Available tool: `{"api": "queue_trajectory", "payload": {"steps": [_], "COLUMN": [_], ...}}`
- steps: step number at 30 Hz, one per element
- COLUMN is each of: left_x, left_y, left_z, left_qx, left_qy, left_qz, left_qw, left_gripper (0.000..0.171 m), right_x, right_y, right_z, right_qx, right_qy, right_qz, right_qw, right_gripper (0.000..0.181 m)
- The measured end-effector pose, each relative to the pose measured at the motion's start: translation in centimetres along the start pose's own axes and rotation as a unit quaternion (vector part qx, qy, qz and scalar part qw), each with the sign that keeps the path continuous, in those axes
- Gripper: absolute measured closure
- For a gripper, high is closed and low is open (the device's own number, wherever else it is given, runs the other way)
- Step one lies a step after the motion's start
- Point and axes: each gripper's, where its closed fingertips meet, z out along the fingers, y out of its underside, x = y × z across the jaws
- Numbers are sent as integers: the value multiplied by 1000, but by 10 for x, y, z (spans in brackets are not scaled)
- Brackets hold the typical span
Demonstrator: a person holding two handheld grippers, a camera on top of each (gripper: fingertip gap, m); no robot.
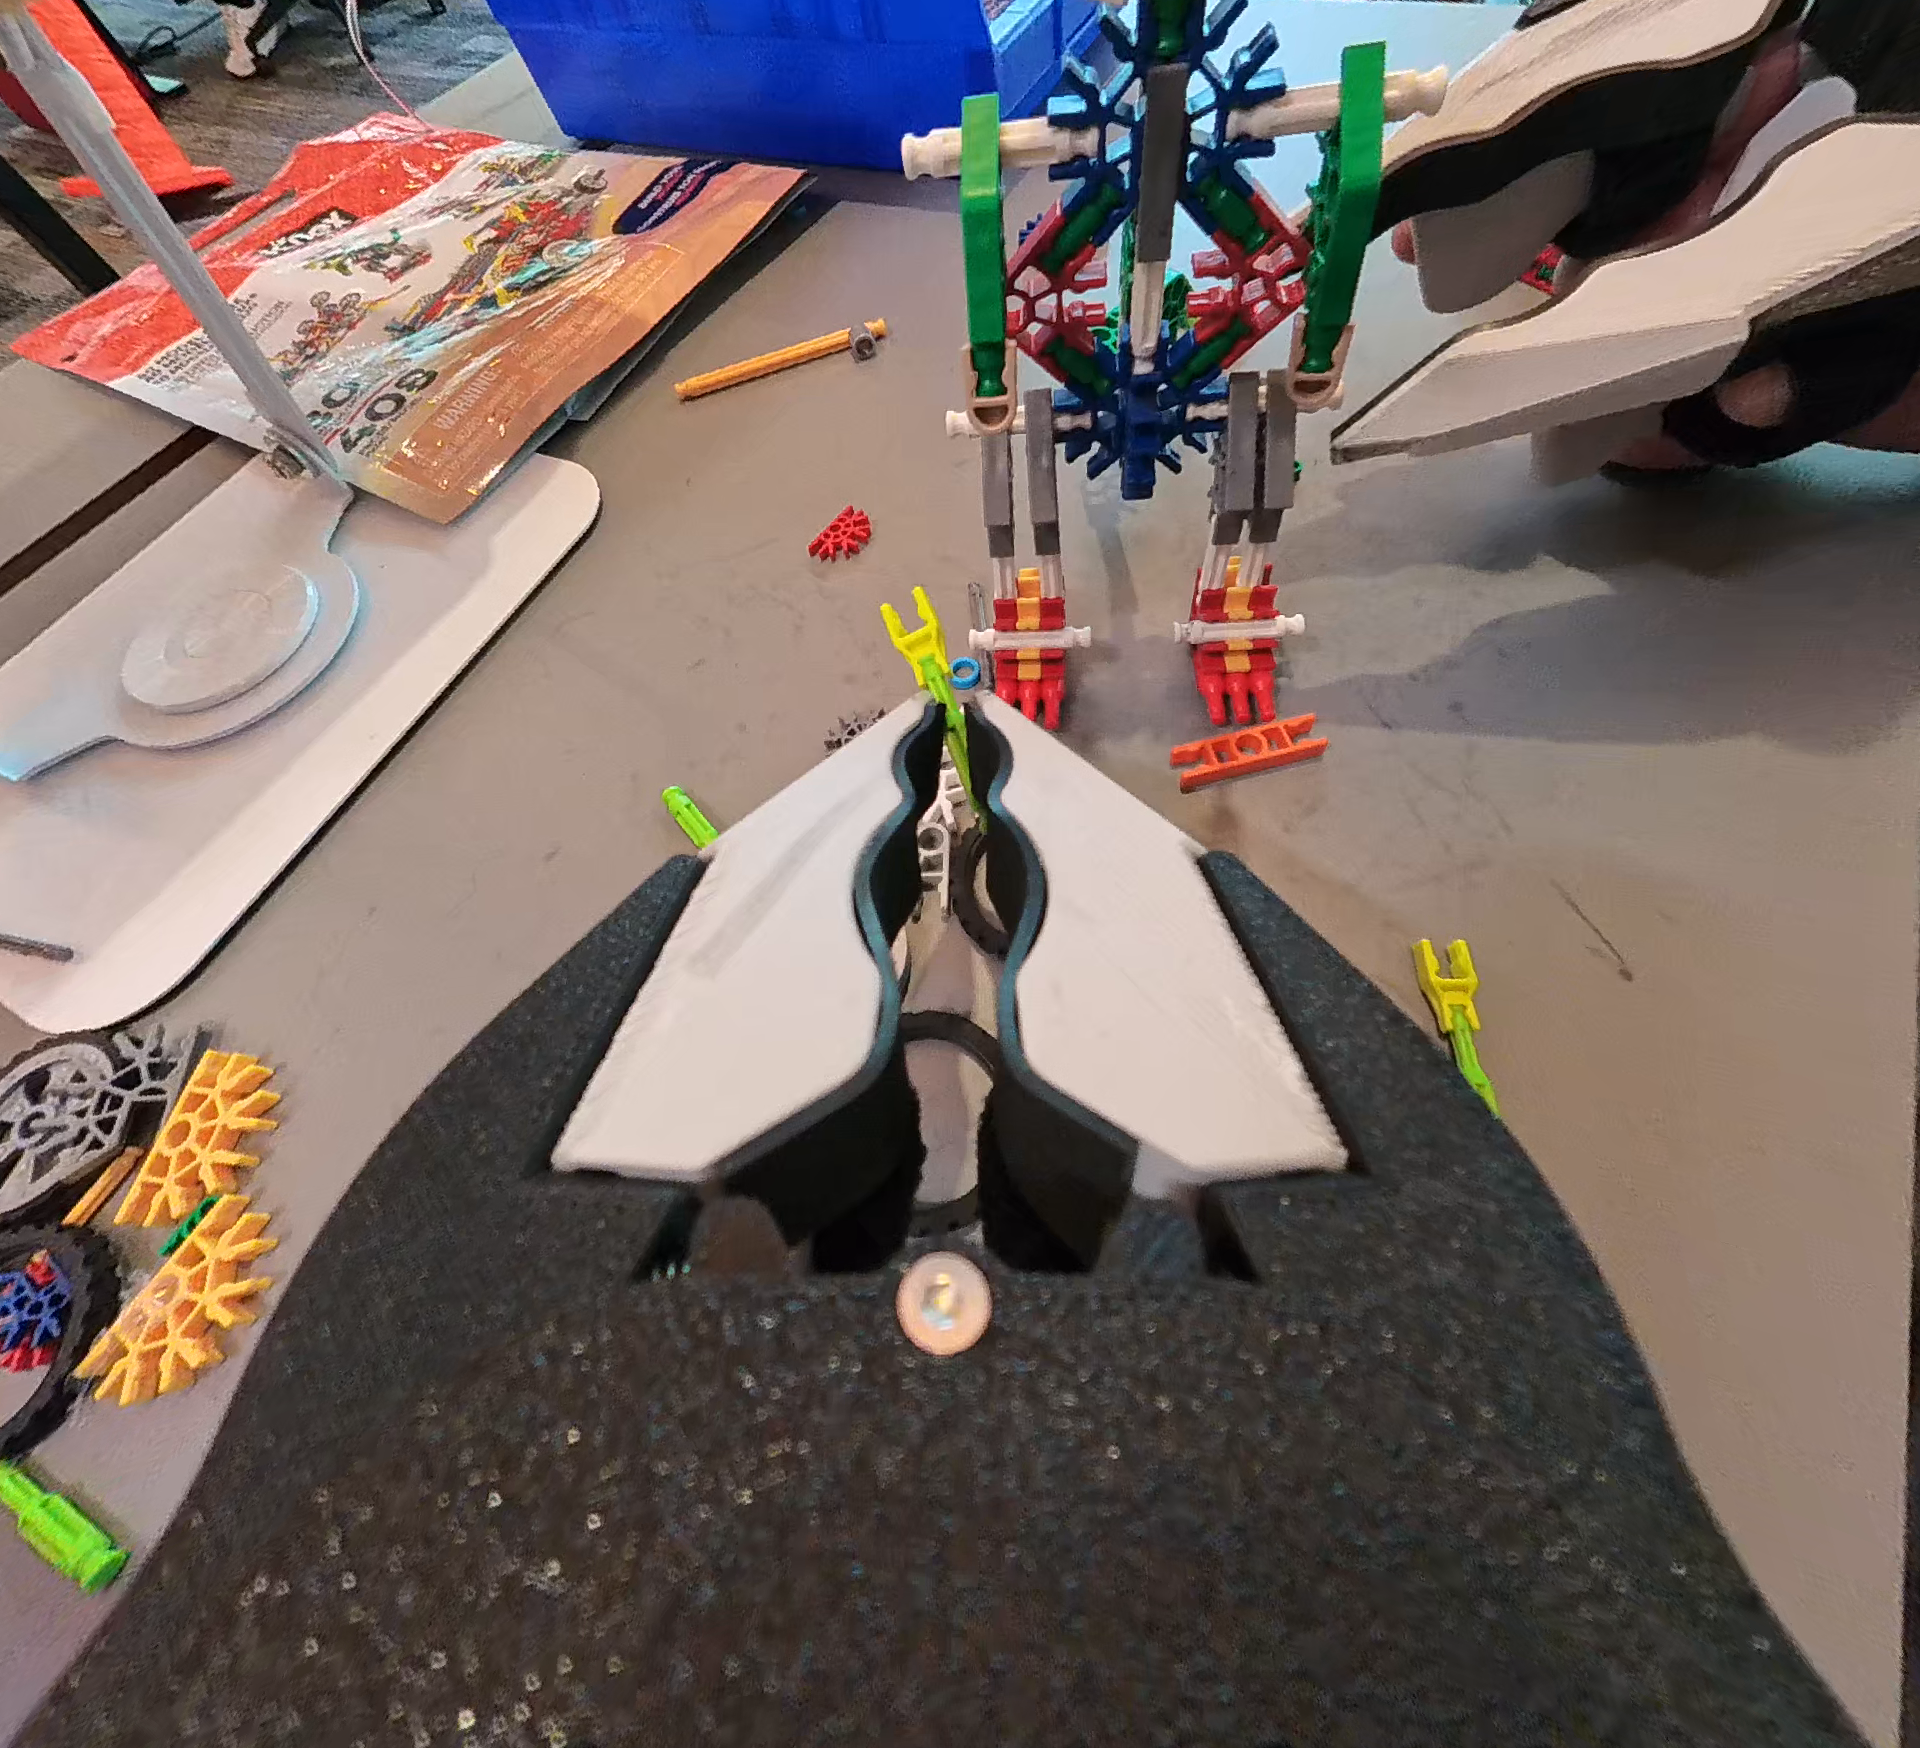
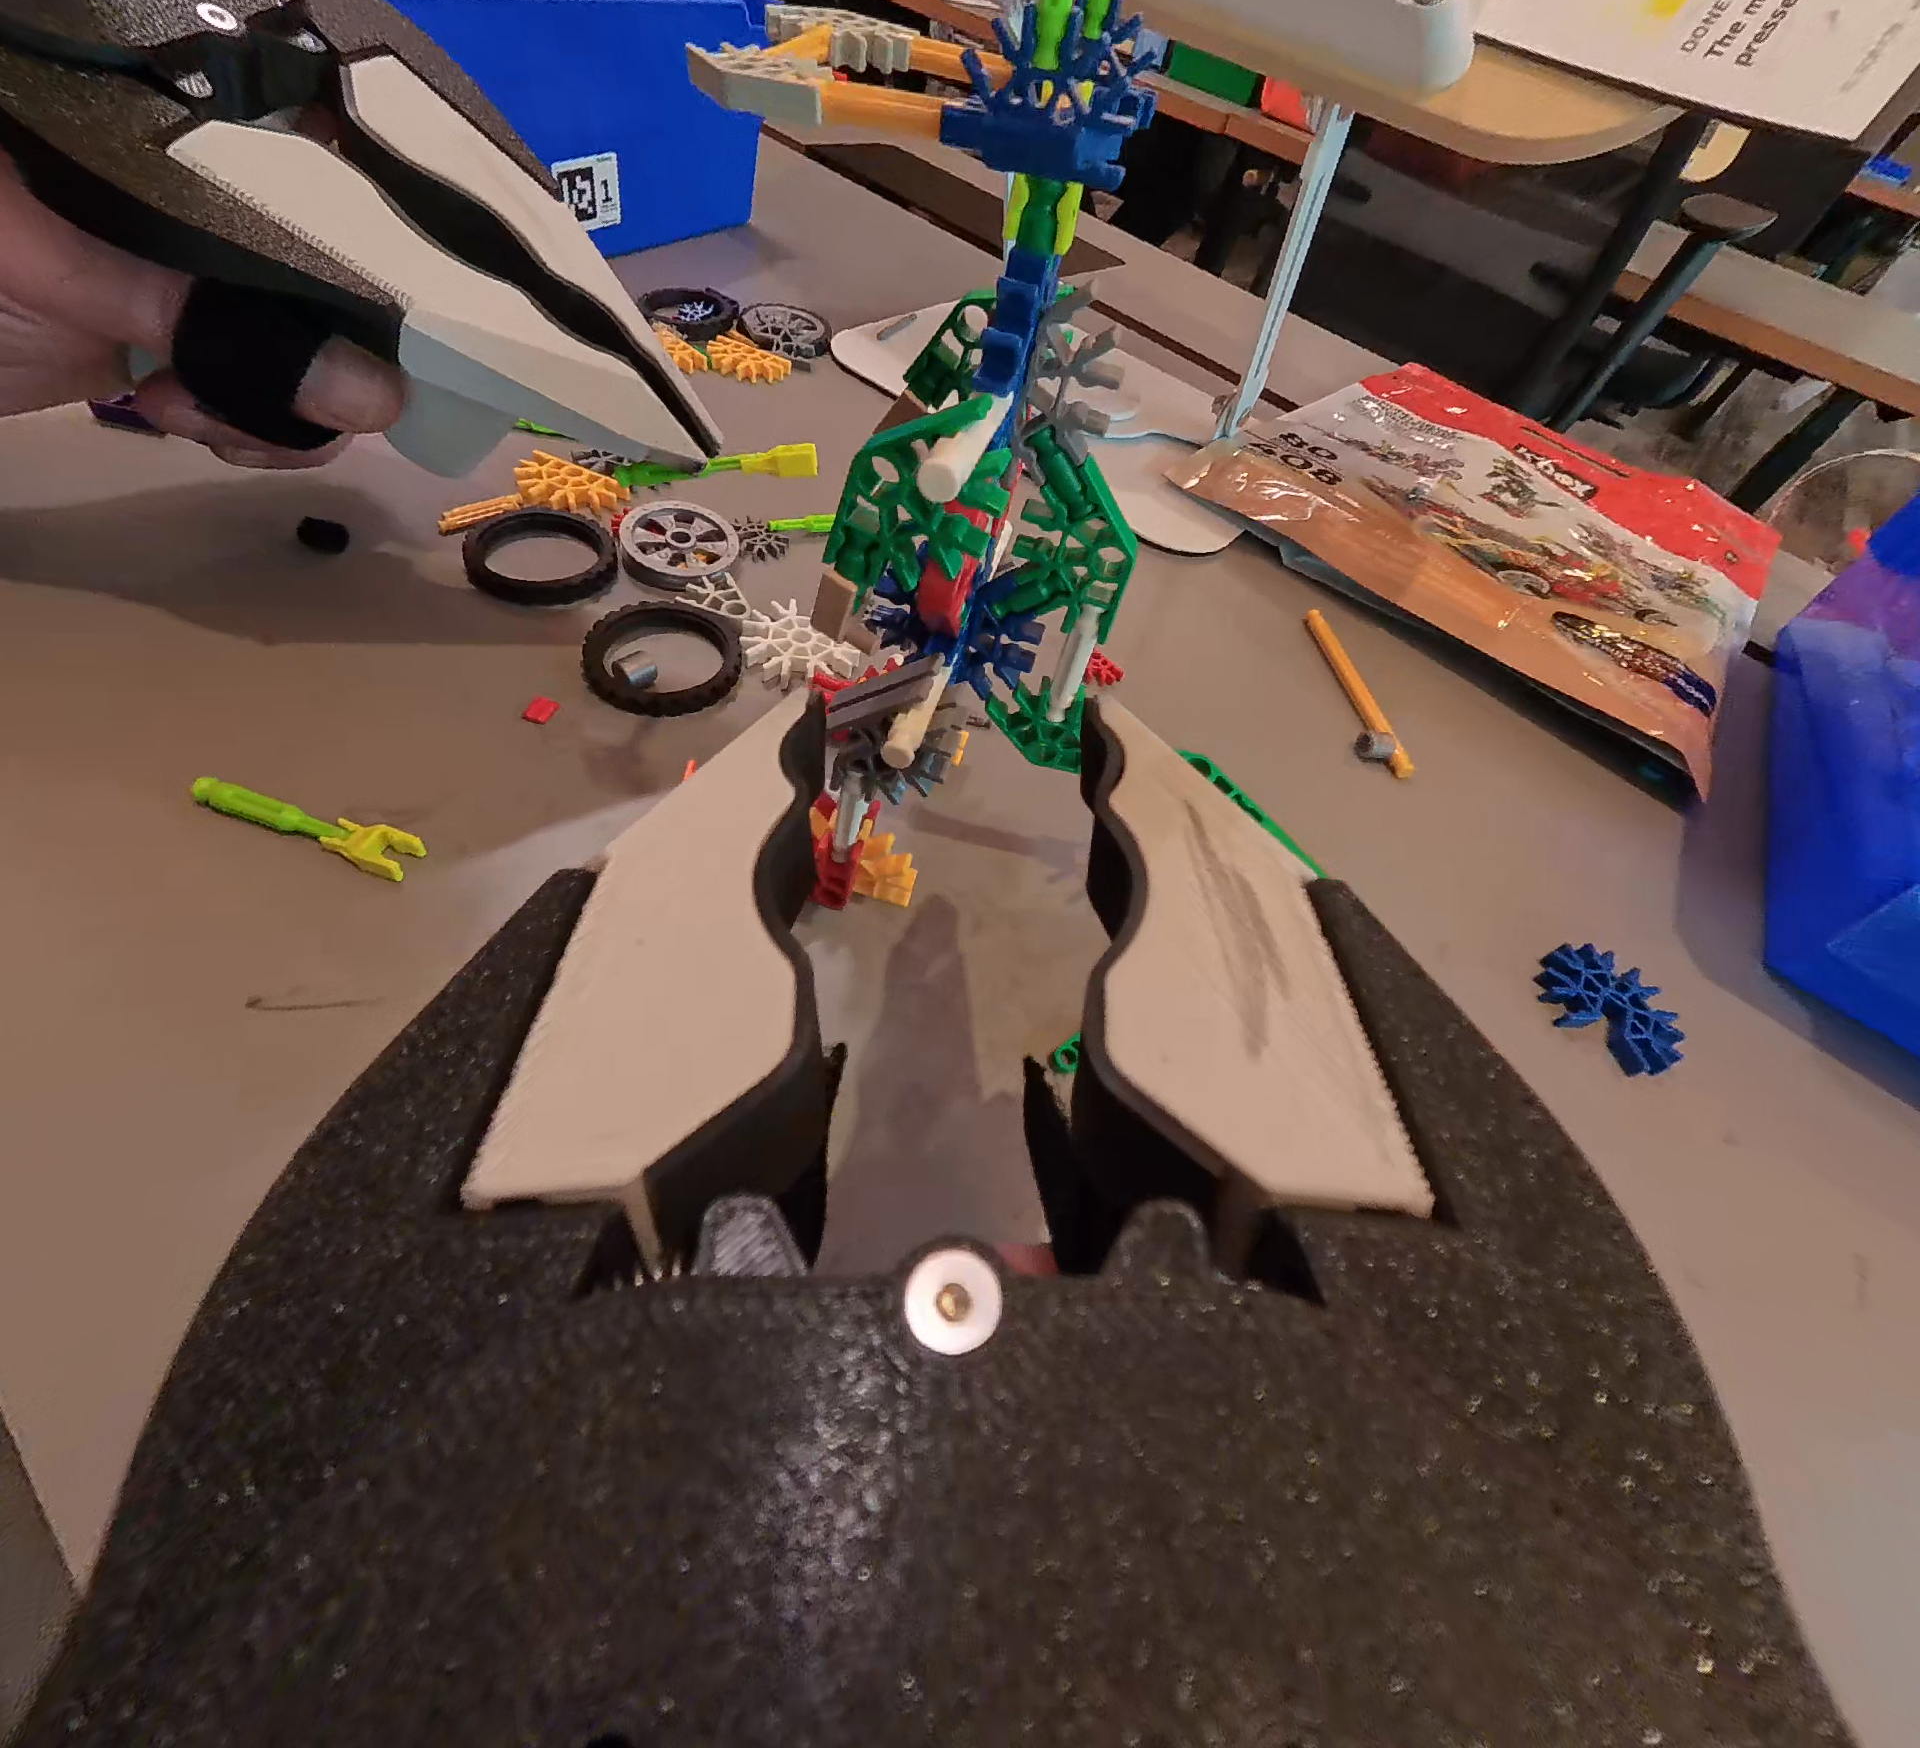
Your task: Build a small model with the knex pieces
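Observation:
A tall figure built of coloured rods and connectors [image 1: 1143, 296] stands on the grey table [image 1: 1558, 867]. My left gripper [image 1: 951, 719] is shut on a lime-green rod with a yellow clip end [image 1: 916, 640], low over the table just in front of the figure's red feet. In the right wrist view the left gripper [image 2: 698, 455] holds the rod [image 2: 769, 459] to the figure's left. My right gripper [image 2: 951, 727] is open and empty, its fingertips at either side of the figure's [image 2: 987, 535] lower part. In the left wrist view it [image 1: 1371, 327] is beside the figure's green arm.
A blue bin [image 1: 727, 15] and a parts bag [image 1: 416, 296] lie behind. A white lamp base [image 1: 260, 659] is at left. Loose pieces lie about: yellow connectors [image 1: 197, 1137], tyres [image 2: 540, 555], an orange rod [image 1: 769, 363], a blue connector [image 2: 1610, 1007], another green rod [image 2: 312, 825]. My left tips are about 30 cm from the blue connector [image 2: 1610, 1007], my right tips only 20 cm.

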Motion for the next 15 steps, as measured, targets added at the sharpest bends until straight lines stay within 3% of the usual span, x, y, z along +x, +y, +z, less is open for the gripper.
{"api": "queue_trajectory", "payload": {"steps": [15], "left_x": [1], "left_y": [-2], "left_z": [1], "left_qx": [4], "left_qy": [0], "left_qz": [-2], "left_qw": [1000], "left_gripper": [170], "right_x": [5], "right_y": [0], "right_z": [-1], "right_qx": [4], "right_qy": [35], "right_qz": [-19], "right_qw": [999], "right_gripper": [135]}}
